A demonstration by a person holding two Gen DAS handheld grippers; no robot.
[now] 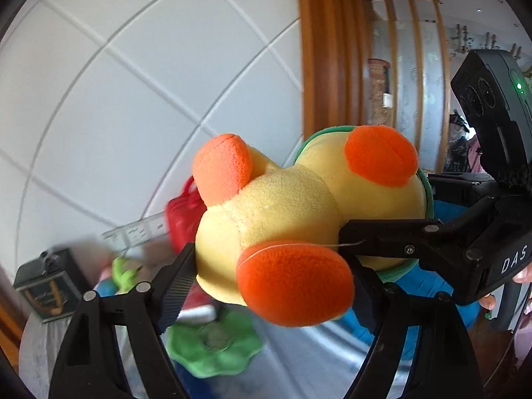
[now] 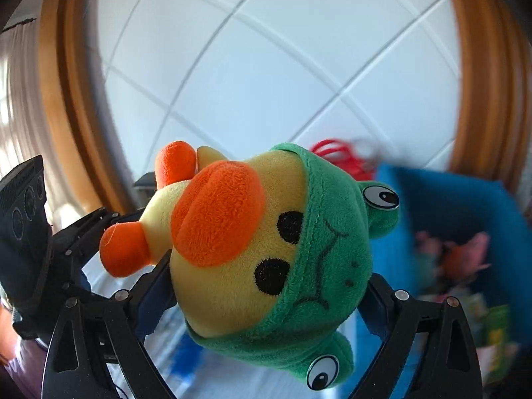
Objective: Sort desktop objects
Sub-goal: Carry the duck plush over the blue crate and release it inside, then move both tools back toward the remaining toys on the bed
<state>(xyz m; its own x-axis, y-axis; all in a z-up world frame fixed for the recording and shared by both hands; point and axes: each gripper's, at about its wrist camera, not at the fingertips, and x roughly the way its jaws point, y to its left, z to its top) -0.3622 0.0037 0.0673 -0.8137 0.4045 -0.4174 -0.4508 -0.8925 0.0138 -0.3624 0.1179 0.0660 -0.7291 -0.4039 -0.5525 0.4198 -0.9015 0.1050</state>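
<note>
A yellow plush duck point(image 1: 282, 212) in a green frog hood point(image 2: 335, 259) is held up in the air, in front of the white tiled wall point(image 1: 133, 99), by both grippers at once. The left gripper point(image 1: 269, 286) is clamped across its body (orange feet towards the lens), pointed slightly downward. The right gripper point(image 2: 266, 296) is clamped on the head, likewise tilted down. Each gripper is seen reaching in from the side in the other's view. A blue bin point(image 2: 459, 212) is seen blurred behind.
</note>
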